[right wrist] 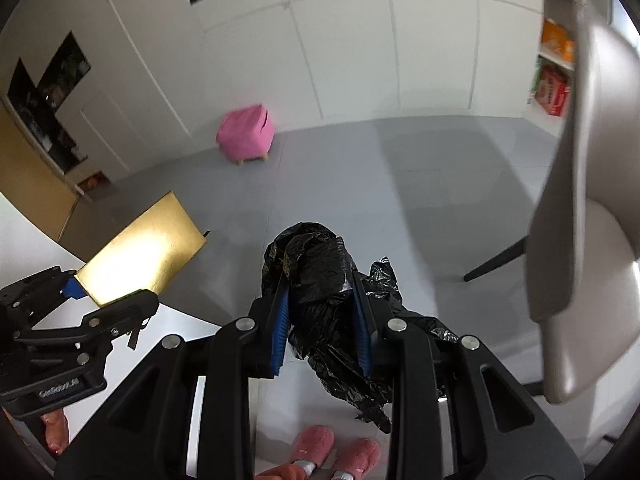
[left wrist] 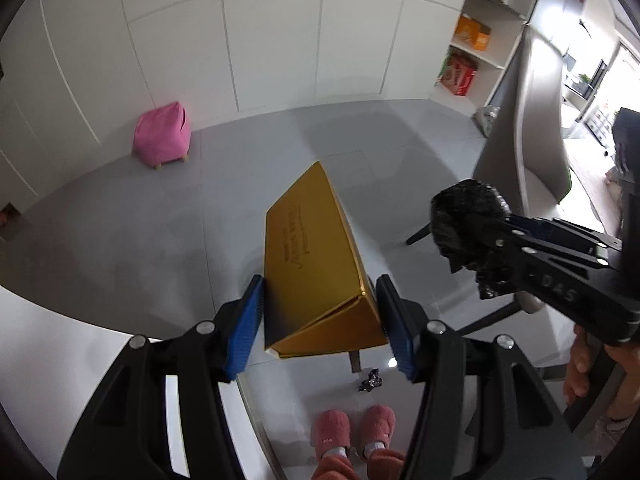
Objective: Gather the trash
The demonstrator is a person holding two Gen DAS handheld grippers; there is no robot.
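Observation:
My left gripper (left wrist: pixel 320 320) is shut on a gold cardboard box (left wrist: pixel 312 264), held in the air over the floor past the white table's edge. The box also shows in the right wrist view (right wrist: pixel 140 248), with the left gripper (right wrist: pixel 80 300) at the lower left. My right gripper (right wrist: pixel 322 320) is shut on a crumpled black trash bag (right wrist: pixel 316 268) that hangs down below the fingers. In the left wrist view the bag (left wrist: pixel 468 216) and right gripper (left wrist: pixel 496 236) sit to the right of the box. A small dark crumpled wrapper (left wrist: pixel 371 382) lies on the floor.
A white table (left wrist: pixel 48 344) curves along the lower left. A grey chair (right wrist: pixel 580 208) stands at the right. A pink stool (left wrist: pixel 162 134) sits by white cabinets (left wrist: pixel 280 40). Shelves with boxes (left wrist: pixel 464 68) are at the far right. My feet in pink slippers (left wrist: pixel 352 428) are below.

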